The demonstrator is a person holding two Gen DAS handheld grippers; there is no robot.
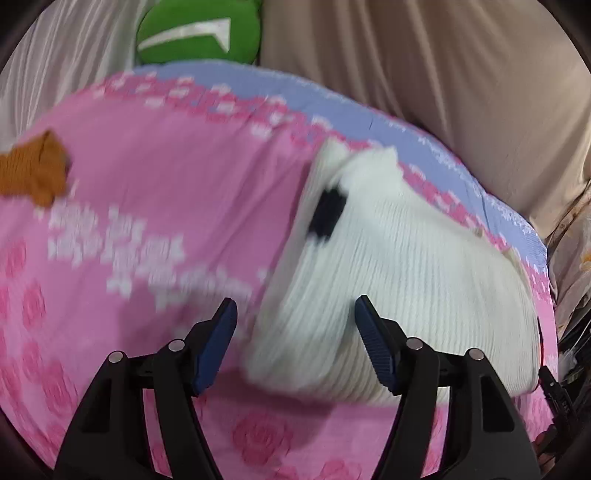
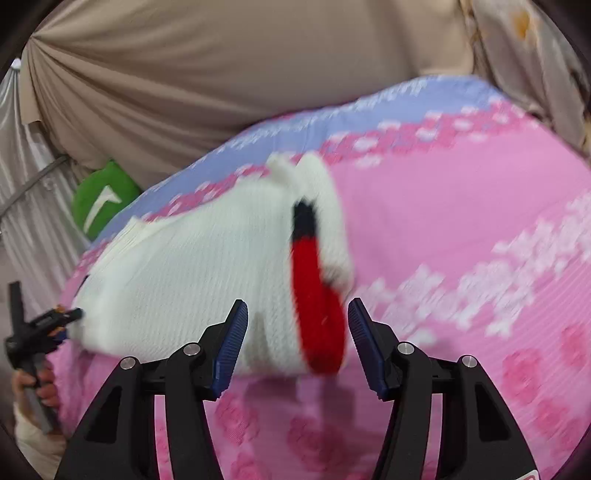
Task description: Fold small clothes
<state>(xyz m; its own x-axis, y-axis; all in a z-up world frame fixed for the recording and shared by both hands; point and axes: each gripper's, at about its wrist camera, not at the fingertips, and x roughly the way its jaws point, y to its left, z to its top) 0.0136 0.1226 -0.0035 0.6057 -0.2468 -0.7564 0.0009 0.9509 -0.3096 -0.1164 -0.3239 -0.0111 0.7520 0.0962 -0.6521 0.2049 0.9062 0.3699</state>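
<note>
On pink bedspread (image 1: 147, 166): white knit garment (image 1: 406, 266) just ahead of left gripper (image 1: 295, 332) and right gripper (image 2: 297, 332), jaws parted, gripping nothing.

The supporting surface was a bed covered with a pink floral bedspread (image 1: 155, 177) edged in lavender. A white ribbed knit garment (image 1: 406, 280) lay directly on it. An orange-brown knit item (image 1: 33, 173) lay well apart.

Pink rose-print bedsheet (image 1: 147, 177) w/ lilac border strip. Green cushion (image 1: 199, 31) w/ white mark at far edge, against beige drape (image 2: 221, 66). Pale pleated curtain (image 1: 55, 55) beside.
</note>
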